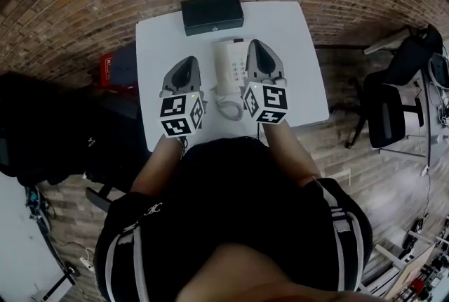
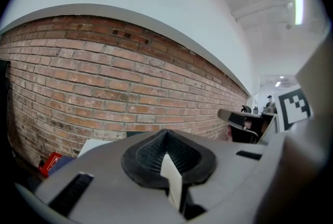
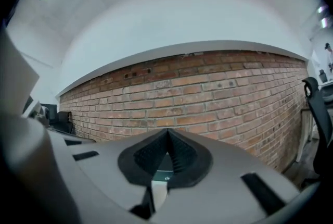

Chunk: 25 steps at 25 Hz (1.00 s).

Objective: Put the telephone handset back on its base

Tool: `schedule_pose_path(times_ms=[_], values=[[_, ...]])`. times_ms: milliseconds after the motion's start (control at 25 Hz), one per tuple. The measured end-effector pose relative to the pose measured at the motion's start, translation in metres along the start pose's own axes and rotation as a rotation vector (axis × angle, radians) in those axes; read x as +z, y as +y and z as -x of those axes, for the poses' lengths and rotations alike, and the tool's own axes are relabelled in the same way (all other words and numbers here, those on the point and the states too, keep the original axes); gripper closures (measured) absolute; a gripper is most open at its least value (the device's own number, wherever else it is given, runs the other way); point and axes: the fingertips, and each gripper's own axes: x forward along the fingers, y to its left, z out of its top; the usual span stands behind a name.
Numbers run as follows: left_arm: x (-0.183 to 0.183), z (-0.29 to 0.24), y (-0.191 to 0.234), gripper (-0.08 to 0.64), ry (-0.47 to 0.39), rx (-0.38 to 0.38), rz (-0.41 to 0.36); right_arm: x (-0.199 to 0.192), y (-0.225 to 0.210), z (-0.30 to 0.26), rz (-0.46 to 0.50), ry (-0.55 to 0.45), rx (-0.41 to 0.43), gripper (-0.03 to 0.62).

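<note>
A white telephone lies in the middle of the white table, keypad up, with its coiled cord curling toward the near edge. Its right side is hidden behind my right gripper, so how the handset sits cannot be made out. That gripper is shut with nothing in it. My left gripper is over the table just left of the phone, also shut and empty. In both gripper views the closed jaws point at a brick wall, the left gripper and the right gripper held clear of the phone.
A black box stands at the table's far edge behind the phone. A red item and dark bags lie left of the table. An office chair stands to the right.
</note>
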Motion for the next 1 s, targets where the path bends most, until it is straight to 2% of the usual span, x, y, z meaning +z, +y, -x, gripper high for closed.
schedule_pose_path(times_ms=[120, 440, 1000], values=[[0.004, -0.005, -0.010, 0.558, -0.005, -0.023, -0.012, 0.007, -0.008, 0.012, 0.018, -0.027, -0.020, 0.594], [0.004, -0.010, -0.027, 0.558, 0.009, -0.069, -0.034, -0.003, -0.018, 0.021, 0.010, -0.007, -0.045, 0.594], [0.007, -0.005, -0.025, 0.558, 0.005, -0.070, -0.034, -0.001, -0.007, 0.019, -0.009, -0.013, -0.013, 0.594]])
